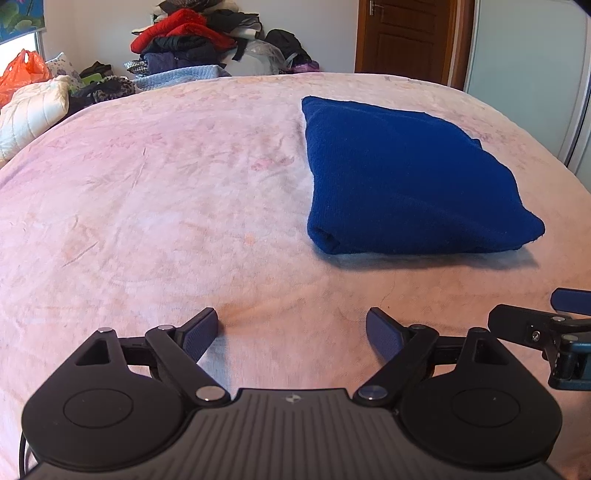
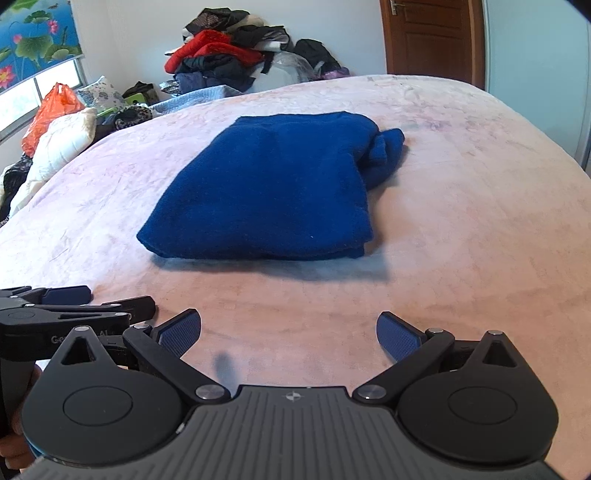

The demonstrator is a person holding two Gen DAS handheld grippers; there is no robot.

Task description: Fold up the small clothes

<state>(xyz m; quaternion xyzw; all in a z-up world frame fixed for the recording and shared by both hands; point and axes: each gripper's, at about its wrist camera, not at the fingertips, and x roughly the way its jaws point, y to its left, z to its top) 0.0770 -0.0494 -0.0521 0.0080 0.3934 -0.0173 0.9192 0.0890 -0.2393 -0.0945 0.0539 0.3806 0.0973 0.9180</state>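
Note:
A dark blue knit garment [image 1: 402, 181] lies folded into a thick rectangle on the pink bedspread [image 1: 166, 192]. In the right wrist view the garment [image 2: 273, 188] has a bunched part sticking out at its far right side. My left gripper [image 1: 291, 325] is open and empty, low over the bedspread, in front of and left of the garment. My right gripper [image 2: 288, 332] is open and empty, just in front of the garment. Each gripper shows at the edge of the other's view: the right gripper [image 1: 532, 317] and the left gripper [image 2: 110, 301].
A heap of clothes [image 1: 195, 37] is piled beyond the bed's far edge. An orange plastic bag [image 1: 22, 70] and a white quilted pillow [image 1: 33, 110] lie at the far left. A wooden door [image 1: 406, 33] stands at the back right.

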